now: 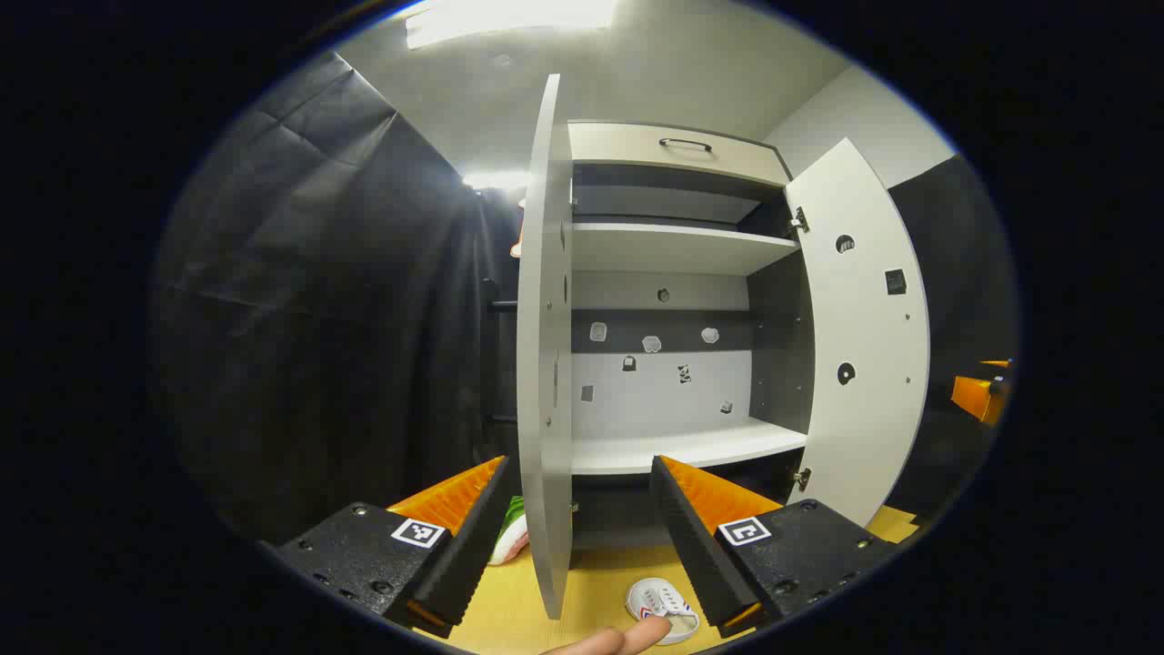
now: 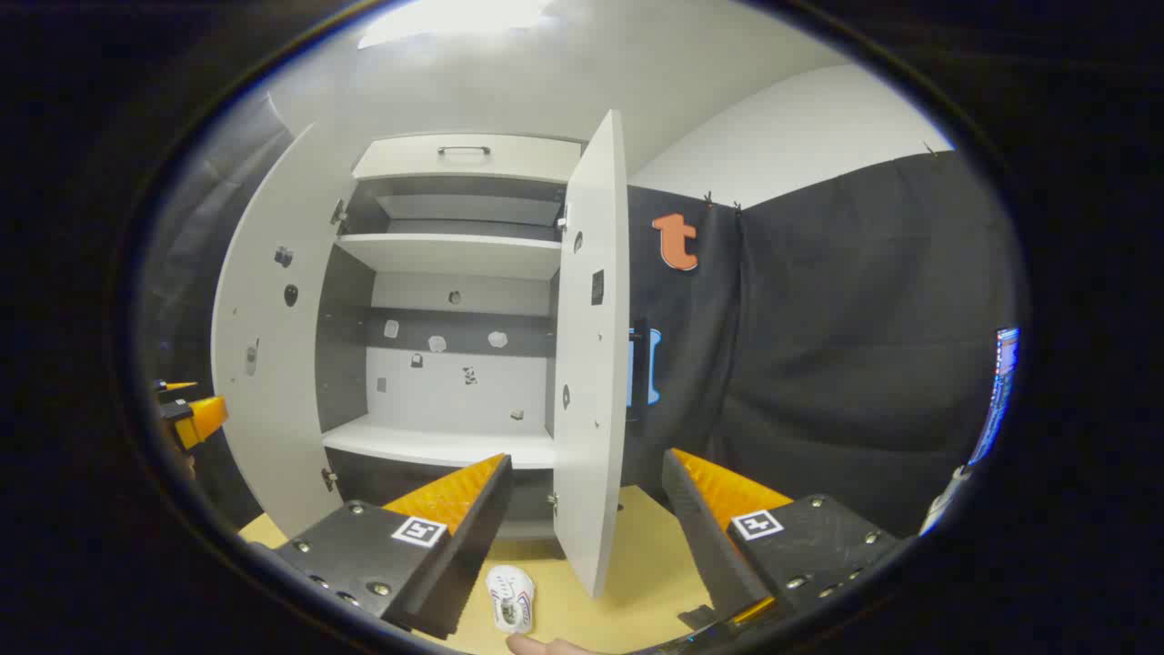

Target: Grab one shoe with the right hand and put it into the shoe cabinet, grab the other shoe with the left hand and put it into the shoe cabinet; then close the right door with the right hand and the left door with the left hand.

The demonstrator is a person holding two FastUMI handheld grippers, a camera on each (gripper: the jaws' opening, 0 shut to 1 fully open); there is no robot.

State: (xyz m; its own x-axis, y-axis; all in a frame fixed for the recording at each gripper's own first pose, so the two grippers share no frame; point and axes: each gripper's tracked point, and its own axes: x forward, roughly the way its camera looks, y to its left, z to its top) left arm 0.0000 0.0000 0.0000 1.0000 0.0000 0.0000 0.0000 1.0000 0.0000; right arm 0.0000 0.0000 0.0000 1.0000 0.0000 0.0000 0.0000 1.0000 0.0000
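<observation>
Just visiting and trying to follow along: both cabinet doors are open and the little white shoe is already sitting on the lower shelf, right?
Not quite. Both doors, left and right, are open, but the white shoe is not on the lower shelf; it lies on the yellow surface in front of the cabinet, as the right gripper view shows.

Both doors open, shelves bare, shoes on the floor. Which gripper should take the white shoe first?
Right, probably. In the right gripper view the white shoe lies just off the open right gripper fingers. The left gripper, also open, straddles the left door edge, and a fingertip touches the shoe.
</observation>
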